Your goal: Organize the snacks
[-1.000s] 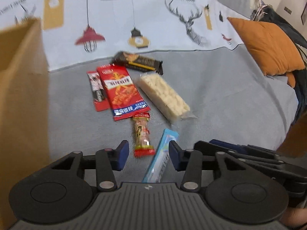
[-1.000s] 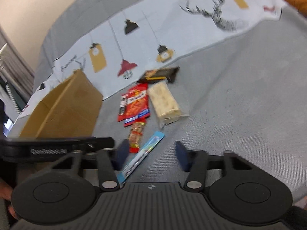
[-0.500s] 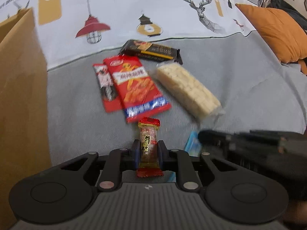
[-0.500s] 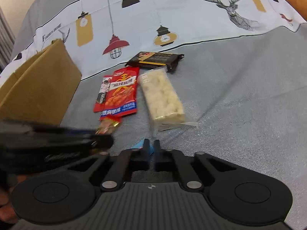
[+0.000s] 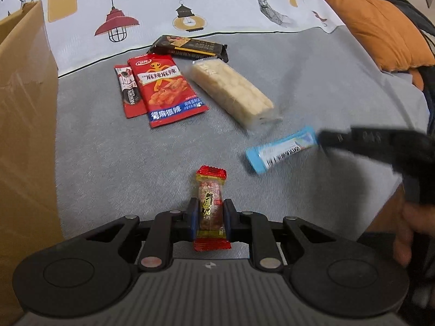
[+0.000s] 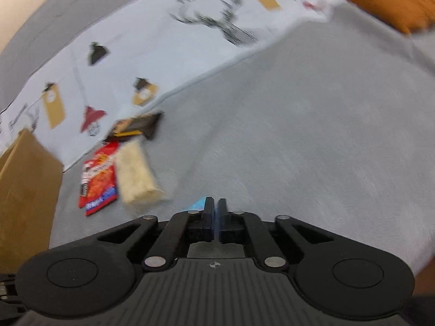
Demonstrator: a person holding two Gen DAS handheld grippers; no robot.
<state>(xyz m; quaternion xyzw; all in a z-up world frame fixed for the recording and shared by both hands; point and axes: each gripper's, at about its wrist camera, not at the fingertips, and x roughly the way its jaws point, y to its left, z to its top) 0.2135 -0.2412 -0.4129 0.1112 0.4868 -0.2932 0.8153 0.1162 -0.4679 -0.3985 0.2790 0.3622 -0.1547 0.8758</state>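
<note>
My left gripper (image 5: pixel 210 216) is shut on a small red-ended candy bar (image 5: pixel 210 206) and holds it above the grey bed cover. My right gripper (image 6: pixel 214 212) is shut on a thin light-blue snack stick (image 5: pixel 282 152); only a sliver of blue (image 6: pixel 198 203) shows beside its fingers in the right wrist view. The right gripper also shows as a dark blur (image 5: pixel 380 146) at the right of the left wrist view. On the cover lie a red spicy snack pack (image 5: pixel 165 89), a small red sachet (image 5: pixel 130 92), a pale rice-cracker pack (image 5: pixel 233 92) and a black bar (image 5: pixel 190 47).
A brown cardboard box (image 5: pixel 24 125) stands at the left, and also shows in the right wrist view (image 6: pixel 24 195). A white printed sheet (image 5: pixel 163 5) lies behind the snacks. An orange cushion (image 5: pixel 380 30) sits at the far right.
Both grippers have lifted with their snacks. The blue stick has swung out to the right and up off the cover. The right wrist view has tilted and blurred with motion.
</note>
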